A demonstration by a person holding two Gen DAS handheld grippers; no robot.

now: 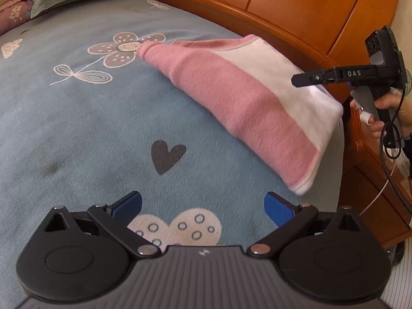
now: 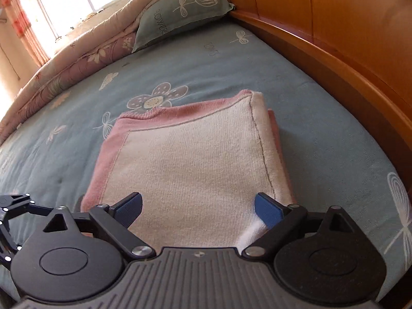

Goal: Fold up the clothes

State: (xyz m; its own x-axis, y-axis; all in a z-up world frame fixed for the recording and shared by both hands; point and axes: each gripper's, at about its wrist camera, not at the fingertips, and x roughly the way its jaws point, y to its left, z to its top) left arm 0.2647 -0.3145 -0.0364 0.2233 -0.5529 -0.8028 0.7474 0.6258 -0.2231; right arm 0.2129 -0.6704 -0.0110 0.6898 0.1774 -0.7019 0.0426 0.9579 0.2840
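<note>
Left wrist view: left gripper [image 1: 203, 207] with fingers spread wide over the blue bedsheet [image 1: 77, 128], grasping nothing, folded pink and white garment [image 1: 247, 103] lying near the wooden bed frame [image 1: 296, 13], right gripper [image 1: 296, 79] above its white part, held by a hand [image 1: 388, 113]; right wrist view: right gripper [image 2: 198, 209] fingers spread wide above the folded garment [image 2: 193, 159], nothing clasped, pillow [image 2: 180, 13] far behind.

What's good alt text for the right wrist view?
A folded pink and white garment lies on a blue flower-print bed sheet, with the open right gripper just over its near edge, gripping nothing. A grey-green pillow lies beyond, beside the wooden headboard.
</note>
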